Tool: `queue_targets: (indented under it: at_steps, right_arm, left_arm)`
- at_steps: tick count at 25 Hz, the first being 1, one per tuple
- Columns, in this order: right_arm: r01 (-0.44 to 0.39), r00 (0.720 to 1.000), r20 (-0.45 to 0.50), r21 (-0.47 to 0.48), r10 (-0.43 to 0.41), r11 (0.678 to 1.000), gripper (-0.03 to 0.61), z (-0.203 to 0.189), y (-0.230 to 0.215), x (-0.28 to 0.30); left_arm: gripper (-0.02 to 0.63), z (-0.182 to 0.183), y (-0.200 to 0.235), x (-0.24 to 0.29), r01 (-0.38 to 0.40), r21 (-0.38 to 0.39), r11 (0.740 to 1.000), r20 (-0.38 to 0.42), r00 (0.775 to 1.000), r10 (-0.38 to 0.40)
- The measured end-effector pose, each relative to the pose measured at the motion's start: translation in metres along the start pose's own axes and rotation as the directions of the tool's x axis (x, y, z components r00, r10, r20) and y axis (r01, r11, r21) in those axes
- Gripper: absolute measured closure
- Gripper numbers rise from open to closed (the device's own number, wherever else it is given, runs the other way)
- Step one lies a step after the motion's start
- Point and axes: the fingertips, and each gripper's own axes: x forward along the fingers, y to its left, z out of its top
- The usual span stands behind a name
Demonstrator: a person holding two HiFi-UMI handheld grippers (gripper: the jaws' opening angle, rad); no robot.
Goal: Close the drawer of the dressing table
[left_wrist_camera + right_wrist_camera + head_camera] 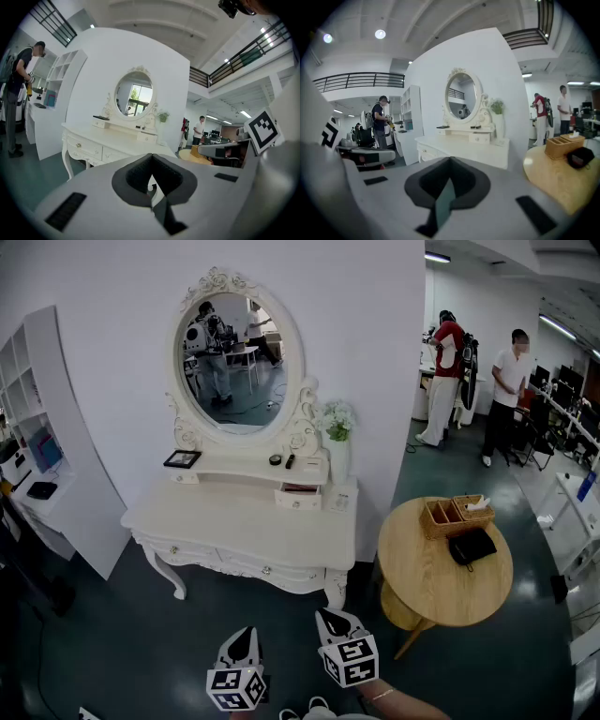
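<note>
Drawer [298, 495]: small upper drawer at the right end of the mirror shelf, pulled partly out, its inside showing along the top edge.
Shelf unit [54, 418]: white, against the wall, left of the dressing table and apart from it.
Dressing table [239, 523]: white, against the wall, with an oval mirror [234, 360] above and a vase of flowers [337, 439] at the right end of the shelf, just beside the drawer.
Left gripper [244, 638]: low in the head view, in front of the dressing table and well apart from it; jaws together, nothing between them, touching nothing.
Right gripper [330, 618]: just beside the left one, also well short of the drawer; jaws fully closed, empty, touching nothing.
Round table [436, 596]: wooden, right of the dressing table, carrying a basket [456, 515] and a black pouch [472, 547] just beside it.
Background right: two people [445, 381] standing well beyond the round table.
</note>
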Motion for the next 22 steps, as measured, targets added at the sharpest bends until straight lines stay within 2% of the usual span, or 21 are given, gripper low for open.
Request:
queue_targets:
  at_steps: [15,22]
  right_arm:
    - [0.007,0.999,0.032,0.048,-0.009,0.999,0.572,0.002,-0.014,-0.003]
    - [-0.013,1.000,0.021,0.058,0.011,0.998,0.474,0.000,-0.018,0.002]
  left_arm:
    - [0.612,0.001,-0.013,0.006,0.001,0.019,1.000,-0.006,1.000,-0.001]
    - [0.614,-0.003,-0.018,0.009,-0.007,0.022,1.000,-0.007,1.000,0.007]
